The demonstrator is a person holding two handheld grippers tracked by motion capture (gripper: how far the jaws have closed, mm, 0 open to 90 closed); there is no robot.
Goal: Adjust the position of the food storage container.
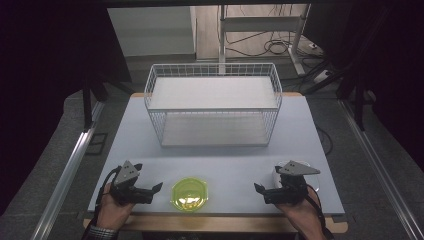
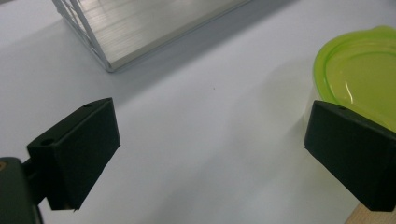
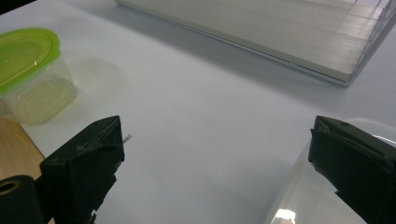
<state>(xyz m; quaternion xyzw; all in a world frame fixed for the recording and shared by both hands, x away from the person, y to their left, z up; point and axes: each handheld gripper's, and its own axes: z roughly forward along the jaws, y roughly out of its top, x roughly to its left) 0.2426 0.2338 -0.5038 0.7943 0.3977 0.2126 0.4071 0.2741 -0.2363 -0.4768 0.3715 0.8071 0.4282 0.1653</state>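
Note:
A clear tub with a green lid (image 1: 190, 194) stands near the table's front edge, between my two grippers. My left gripper (image 1: 155, 192) rests just left of it, open, its jaws pointing toward the tub. In the left gripper view the green lid (image 2: 359, 70) lies past the right-hand jaw, and nothing is between the fingertips of the left gripper (image 2: 210, 126). My right gripper (image 1: 261, 193) sits at the front right, open and empty, beside a clear round container (image 1: 306, 172). That clear container (image 3: 308, 196) shows by the right-hand jaw of the right gripper (image 3: 217, 135), with the green-lidded tub (image 3: 32, 74) farther off.
A white wire rack (image 1: 212, 66) with two shelf levels stands at the back middle of the white table (image 1: 225, 160); its base (image 2: 140, 28) (image 3: 280, 37) shows ahead of both grippers. A wooden strip (image 1: 210, 223) edges the table front. Cables (image 1: 275, 47) lie on the floor behind.

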